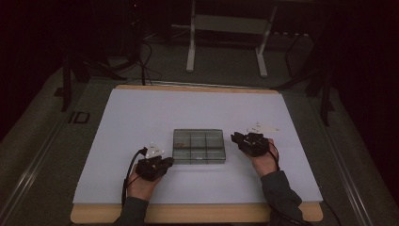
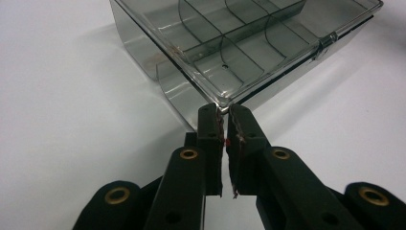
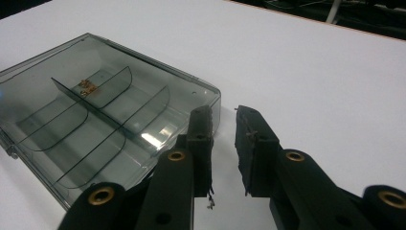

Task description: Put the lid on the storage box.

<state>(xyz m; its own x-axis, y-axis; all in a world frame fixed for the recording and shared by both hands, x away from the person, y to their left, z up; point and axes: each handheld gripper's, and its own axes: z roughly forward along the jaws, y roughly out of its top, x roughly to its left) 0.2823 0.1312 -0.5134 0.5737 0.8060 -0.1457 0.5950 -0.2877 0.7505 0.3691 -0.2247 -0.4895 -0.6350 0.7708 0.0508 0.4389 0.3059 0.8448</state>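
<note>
A smoky clear plastic compartment box [image 1: 198,146] lies closed on the white sheet at mid-table. Small brownish bits [image 3: 88,87] sit in one of its compartments. My left gripper [image 1: 169,161] is at the box's near left corner. In the left gripper view its jaws [image 2: 225,110] stand shut, pads almost together, tips touching that corner of the box [image 2: 230,52]. My right gripper [image 1: 234,137] is at the box's right side, open [image 3: 224,115]. One of its jaws stands by the corner of the box [image 3: 110,120] and nothing lies between the jaws.
The white sheet [image 1: 141,113] covers a wooden tabletop [image 1: 197,214] with room on all sides of the box. White stand legs [image 1: 190,52] and cables sit on the floor beyond the table's far edge. A latch [image 2: 325,42] shows on the box's side.
</note>
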